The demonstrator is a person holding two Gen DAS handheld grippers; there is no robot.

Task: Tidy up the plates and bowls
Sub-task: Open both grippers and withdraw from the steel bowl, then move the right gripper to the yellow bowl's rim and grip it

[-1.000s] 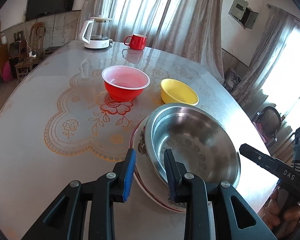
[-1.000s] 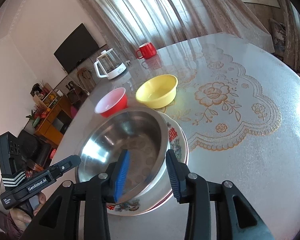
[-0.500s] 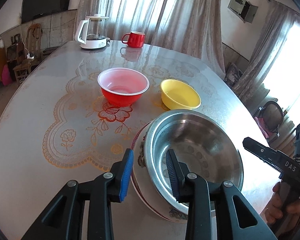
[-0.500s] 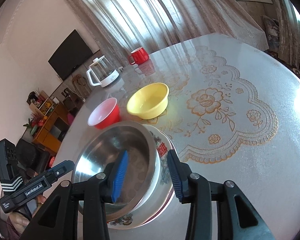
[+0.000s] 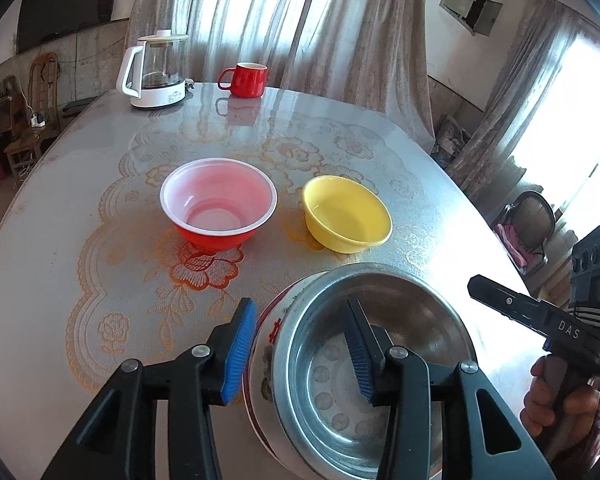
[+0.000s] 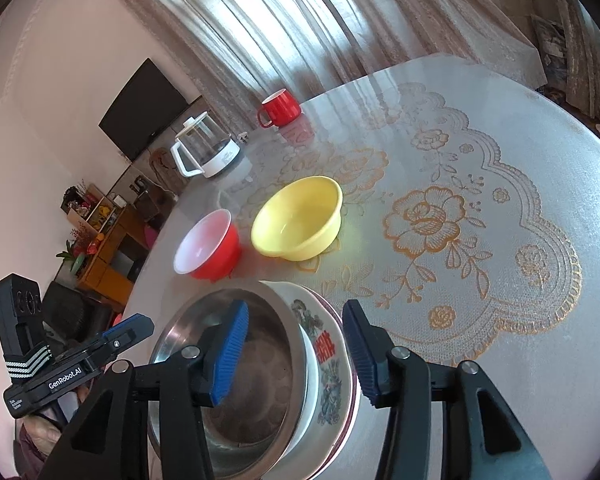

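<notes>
a steel bowl [image 5: 380,344] sits nested in a flower-patterned dish [image 6: 328,364] at the near edge of a round desk [image 5: 60,208] covered with a lace-print cloth. the left gripper [image 5: 300,350] straddles the stack's left side with its fingers apart: one blue pad [image 5: 240,350] stands outside the dish's rim, the other reaches down inside the steel bowl, and whether either pad touches cannot be told. the right gripper [image 6: 296,354] straddles the opposite side in the same way, fingers apart, one pad [image 6: 230,350] inside the steel bowl and the other just outside the dish's rim, with no clear contact visible. in the left wrist view the right gripper's body [image 5: 540,320] shows at the right edge with a hand [image 5: 556,396] on its handle; in the right wrist view the left gripper's body [image 6: 72,364] shows at lower left.

farther in on the desk, a red bowl [image 5: 219,204] with a white inside and a yellow bowl [image 5: 346,213] stand upright side by side, near each other but apart, both beyond the stack. at the far edge a glass kettle [image 5: 154,70] on a white base and a red mug [image 5: 246,80] stand well apart from the bowls. sheer curtains [image 5: 280,20] hang behind the desk, and a dark television [image 6: 144,114] is mounted on the wall.
</notes>
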